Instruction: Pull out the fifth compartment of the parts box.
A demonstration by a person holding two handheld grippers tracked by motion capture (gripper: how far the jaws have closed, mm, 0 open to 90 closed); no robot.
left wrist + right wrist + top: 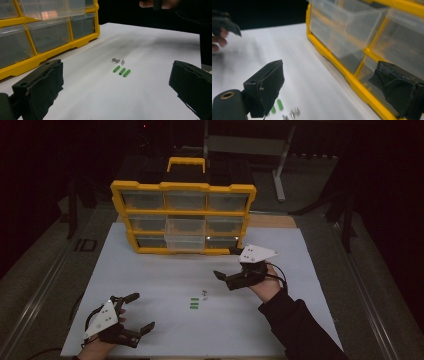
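Observation:
Three small green pieces [194, 303] lie side by side on the white sheet [150, 270], with a few tiny metal screws [204, 294] just beyond them. In the left gripper view the green pieces [122, 71] and the screws [118, 60] lie ahead of my left gripper [116, 85]. That gripper [141, 311] is open and empty at the near left. My right gripper [226, 263] hovers open and empty right of the middle, near the organizer's front. In its view the green pieces [276, 107] and screws [293, 113] show low between its jaws [332, 87].
A yellow organizer [182, 215] with clear drawers stands at the back of the sheet, and its middle drawer [185, 234] sticks out a little. The same organizer [50, 32] [362, 37] is close in both gripper views. Dark floor and metal legs lie beyond.

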